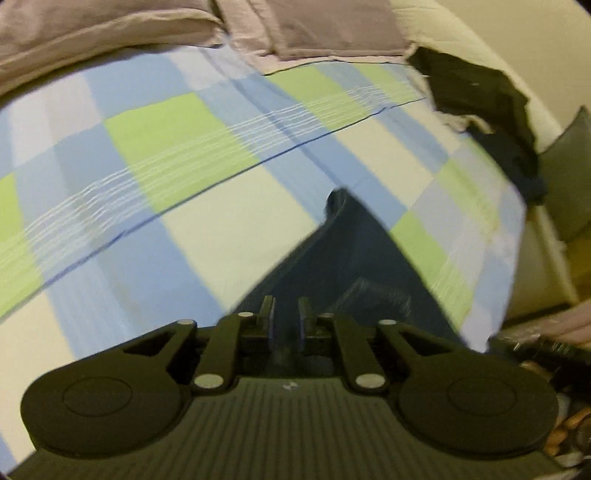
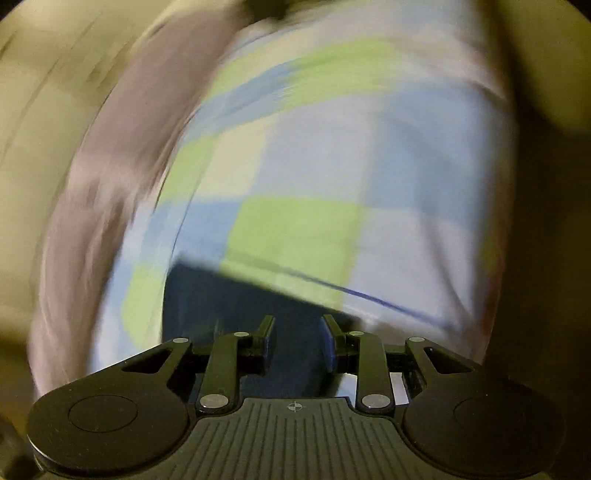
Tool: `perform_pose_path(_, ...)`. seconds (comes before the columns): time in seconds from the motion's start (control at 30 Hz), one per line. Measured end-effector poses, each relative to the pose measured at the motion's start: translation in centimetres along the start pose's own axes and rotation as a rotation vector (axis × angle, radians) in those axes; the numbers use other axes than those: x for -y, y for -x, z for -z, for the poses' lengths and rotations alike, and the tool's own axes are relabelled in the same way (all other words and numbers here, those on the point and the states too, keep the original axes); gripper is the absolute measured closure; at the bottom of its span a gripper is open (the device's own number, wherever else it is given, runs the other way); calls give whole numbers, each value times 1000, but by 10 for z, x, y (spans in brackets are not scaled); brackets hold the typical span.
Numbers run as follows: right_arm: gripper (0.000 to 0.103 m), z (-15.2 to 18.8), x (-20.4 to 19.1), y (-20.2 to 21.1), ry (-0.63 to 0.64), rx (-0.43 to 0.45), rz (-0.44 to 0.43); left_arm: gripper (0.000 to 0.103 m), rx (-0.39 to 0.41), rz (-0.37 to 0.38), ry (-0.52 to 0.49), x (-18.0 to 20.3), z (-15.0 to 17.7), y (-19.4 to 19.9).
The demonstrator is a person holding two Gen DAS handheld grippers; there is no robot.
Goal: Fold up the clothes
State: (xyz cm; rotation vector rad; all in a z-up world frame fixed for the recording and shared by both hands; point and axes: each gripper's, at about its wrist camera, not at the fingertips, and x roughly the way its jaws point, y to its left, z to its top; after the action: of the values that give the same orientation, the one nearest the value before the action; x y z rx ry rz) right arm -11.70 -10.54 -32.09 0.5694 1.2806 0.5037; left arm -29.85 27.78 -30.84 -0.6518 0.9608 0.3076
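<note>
Dark blue garment [image 1: 343, 258] lies on the checked bedspread [image 1: 155, 147], running up from beneath both our tongs. We judge it soft and limp, likely to sag, so a hem or corner seems the best place to take hold. Our left tongs [image 1: 286, 314] stand narrowly apart, cloth between them, no pinch visible. Our right tongs [image 2: 297, 332] stand wider over the same blue cloth [image 2: 236, 306]; grip unclear. Grey pillows [image 1: 325, 26] sit at the bed's head, another dark garment [image 1: 476, 96] near its edge.
</note>
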Motion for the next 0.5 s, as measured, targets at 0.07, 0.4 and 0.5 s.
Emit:
perform_pose_path(0.07, 73, 8, 18, -2, -174, 34, -37, 80, -39, 76, 20, -15, -25, -17)
perform_pose_path(0.4, 63, 23, 41, -32, -417, 110, -82, 71, -232, 396, 242, -37, -102, -141)
perform_pose_path(0.5, 63, 25, 44, -37, -421, 116, -94, 74, -291, 499, 339, -44, -104, -178)
